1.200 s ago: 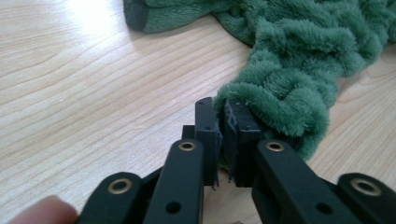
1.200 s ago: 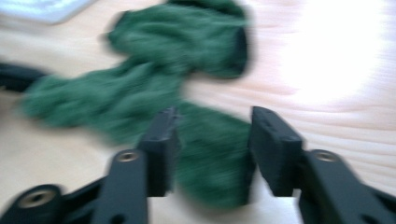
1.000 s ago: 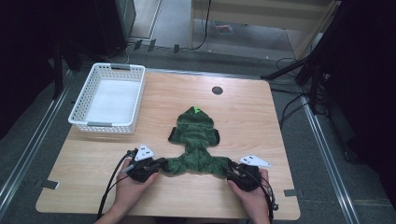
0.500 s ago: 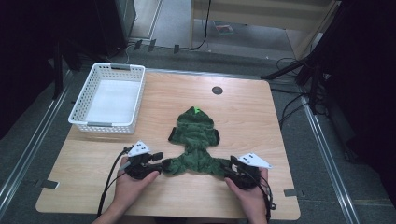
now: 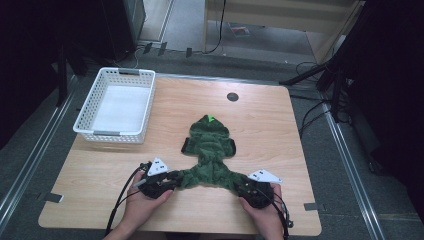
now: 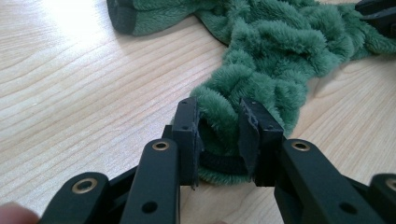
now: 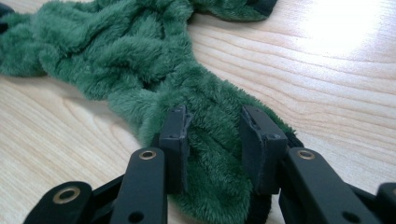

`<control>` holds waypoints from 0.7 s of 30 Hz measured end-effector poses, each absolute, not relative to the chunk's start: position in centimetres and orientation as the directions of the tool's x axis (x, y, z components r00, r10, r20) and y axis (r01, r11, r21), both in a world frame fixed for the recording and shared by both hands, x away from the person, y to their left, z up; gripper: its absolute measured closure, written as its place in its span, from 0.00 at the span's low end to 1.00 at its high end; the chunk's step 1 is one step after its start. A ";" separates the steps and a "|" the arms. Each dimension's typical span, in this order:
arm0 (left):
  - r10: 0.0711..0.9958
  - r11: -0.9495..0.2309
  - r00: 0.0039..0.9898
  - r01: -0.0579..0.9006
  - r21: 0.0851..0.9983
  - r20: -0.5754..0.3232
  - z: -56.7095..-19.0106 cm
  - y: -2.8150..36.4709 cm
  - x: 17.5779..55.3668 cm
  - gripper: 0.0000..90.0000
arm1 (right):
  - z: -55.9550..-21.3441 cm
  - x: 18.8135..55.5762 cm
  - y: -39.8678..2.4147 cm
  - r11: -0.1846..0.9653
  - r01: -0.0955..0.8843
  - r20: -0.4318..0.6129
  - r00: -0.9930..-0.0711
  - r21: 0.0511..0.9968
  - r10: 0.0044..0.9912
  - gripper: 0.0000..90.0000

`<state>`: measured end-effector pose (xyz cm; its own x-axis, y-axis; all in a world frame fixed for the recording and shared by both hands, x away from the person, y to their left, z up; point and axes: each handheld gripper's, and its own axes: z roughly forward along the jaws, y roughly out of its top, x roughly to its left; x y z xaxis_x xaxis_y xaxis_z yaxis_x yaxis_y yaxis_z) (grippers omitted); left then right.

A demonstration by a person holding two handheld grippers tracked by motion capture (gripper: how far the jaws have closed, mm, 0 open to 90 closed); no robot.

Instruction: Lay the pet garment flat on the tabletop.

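**A:** Where's the garment?

**B:** Green fleece garment [image 5: 210,155] lies flat on the desk [image 5: 280,130], centre to lower centre of the high view. Hood end points to the top of the frame, the two leg ends splay toward the bottom corners.

**A:** Tools?

**B:** Left tool [image 5: 167,178] is on the lower-left leg end, right tool [image 5: 245,186] on the lower-right one. Both have just been closing, each with fleece between the jaws. Left gripper view: left tool [image 6: 219,135] pinches the cuff, pile bulging between the pads. Right gripper view: right tool [image 7: 215,140] straddles the leg with the fabric filling the gap and touching both pads. I read both as gripping.

**A:** Why both ends at once?

**B:** My guess: a hold on each leg lets the hands pull the piece taut or fold it up toward the hood. Symmetric grip keeps it from skewing.

**A:** Anything one view adds?

**B:** High view gives the layout: white basket [image 5: 117,107] at upper left, well apart from the garment, and a dark round spot [image 5: 232,96] near the far edge of the desk. The gripper views give contact detail: a dark elastic band at the left cuff, bunched folds mid-body, which the high view is too small to show.
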<state>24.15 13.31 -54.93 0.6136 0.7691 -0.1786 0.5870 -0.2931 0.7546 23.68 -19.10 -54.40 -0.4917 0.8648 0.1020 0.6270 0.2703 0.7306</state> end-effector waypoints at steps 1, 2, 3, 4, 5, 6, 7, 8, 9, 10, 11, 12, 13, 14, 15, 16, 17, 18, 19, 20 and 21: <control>0.768 -0.291 0.615 0.585 0.757 -0.180 -55.0 13.3 24.1 0.77 | -54.4 23.6 -19.0 0.276 0.627 0.095 -0.491 0.729 0.866 0.71; 0.766 -0.289 0.616 0.587 0.756 -0.185 -55.0 13.4 24.1 0.77 | -54.4 23.6 -19.0 0.281 0.623 0.090 -0.495 0.730 0.864 0.70; 0.762 -0.282 0.617 0.588 0.759 -0.195 -55.0 13.6 24.1 0.76 | -54.3 23.6 -19.0 0.277 0.629 0.098 -0.495 0.727 0.863 0.69; 0.754 -0.273 0.622 0.590 0.760 -0.212 -55.0 13.8 24.1 0.76 | -54.3 23.6 -19.0 0.277 0.629 0.098 -0.495 0.727 0.863 0.69; 0.746 -0.261 0.626 0.589 0.764 -0.227 -55.0 14.0 24.1 0.74 | -54.3 23.5 -19.1 0.273 0.630 0.105 -0.495 0.728 0.862 0.68; 0.738 -0.243 0.629 0.588 0.771 -0.247 -55.0 14.2 24.1 0.70 | -54.3 23.5 -19.2 0.269 0.624 0.112 -0.501 0.734 0.858 0.66; 0.734 -0.227 0.629 0.584 0.780 -0.257 -55.0 14.5 24.0 0.67 | -54.1 23.5 -19.4 0.262 0.616 0.123 -0.510 0.743 0.851 0.62; 0.733 -0.208 0.627 0.577 0.790 -0.264 -54.9 14.8 24.0 0.65 | -54.0 23.5 -19.6 0.244 0.606 0.138 -0.513 0.757 0.847 0.59; 0.736 -0.193 0.625 0.563 0.804 -0.261 -54.9 15.1 24.0 0.63 | -53.8 23.4 -19.9 0.222 0.597 0.150 -0.509 0.771 0.847 0.55; 0.739 -0.188 0.624 0.554 0.811 -0.255 -54.8 15.3 23.9 0.61 | -53.6 23.5 -20.3 0.206 0.584 0.153 -0.506 0.785 0.849 0.52; 0.741 -0.180 0.624 0.542 0.821 -0.250 -54.7 15.5 23.9 0.59 | -53.5 23.5 -20.6 0.195 0.577 0.153 -0.499 0.793 0.853 0.51; 0.738 -0.166 0.627 0.528 0.833 -0.250 -54.6 15.8 23.8 0.57 | -53.3 23.5 -21.0 0.180 0.566 0.154 -0.491 0.804 0.857 0.48; 0.739 -0.159 0.626 0.521 0.839 -0.249 -54.6 16.0 23.8 0.53 | -53.2 23.6 -21.5 0.167 0.555 0.153 -0.484 0.815 0.862 0.43; 0.737 -0.150 0.629 0.509 0.848 -0.248 -54.5 16.4 23.7 0.51 | -53.2 23.7 -21.9 0.158 0.554 0.156 -0.476 0.818 0.866 0.40; 0.738 -0.138 0.627 0.504 0.853 -0.251 -54.4 16.6 23.7 0.48 | -53.1 23.9 -22.4 0.140 0.556 0.168 -0.466 0.819 0.868 0.35; 0.739 -0.130 0.626 0.496 0.859 -0.250 -54.4 16.8 23.7 0.46 | -53.1 24.0 -22.7 0.133 0.557 0.173 -0.462 0.820 0.870 0.32; 0.740 -0.124 0.626 0.485 0.866 -0.245 -54.3 17.1 23.6 0.45 | -53.1 24.1 -23.1 0.122 0.561 0.178 -0.450 0.819 0.875 0.28; 0.742 -0.117 0.625 0.476 0.872 -0.242 -54.3 17.4 23.5 0.44 | -53.0 24.2 -23.5 0.109 0.560 0.182 -0.438 0.821 0.880 0.24; 0.745 -0.106 0.621 0.472 0.875 -0.244 -54.2 17.8 23.5 0.42 | -52.9 24.2 -23.8 0.100 0.563 0.184 -0.425 0.820 0.886 0.19; 0.743 -0.088 0.621 0.460 0.884 -0.250 -54.2 18.3 23.4 0.41 | -52.9 24.4 -24.1 0.097 0.557 0.177 -0.418 0.825 0.891 0.15; 0.745 -0.078 0.619 0.453 0.888 -0.250 -54.2 18.6 23.3 0.38 | -52.7 24.4 -24.5 0.082 0.558 0.183 -0.402 0.826 0.897 0.14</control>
<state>23.32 18.60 -54.22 0.6188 0.7446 -0.2502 0.4533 -0.0784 0.8879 24.40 -24.48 -52.73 -0.4023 0.8971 0.1827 0.5580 0.0820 0.8258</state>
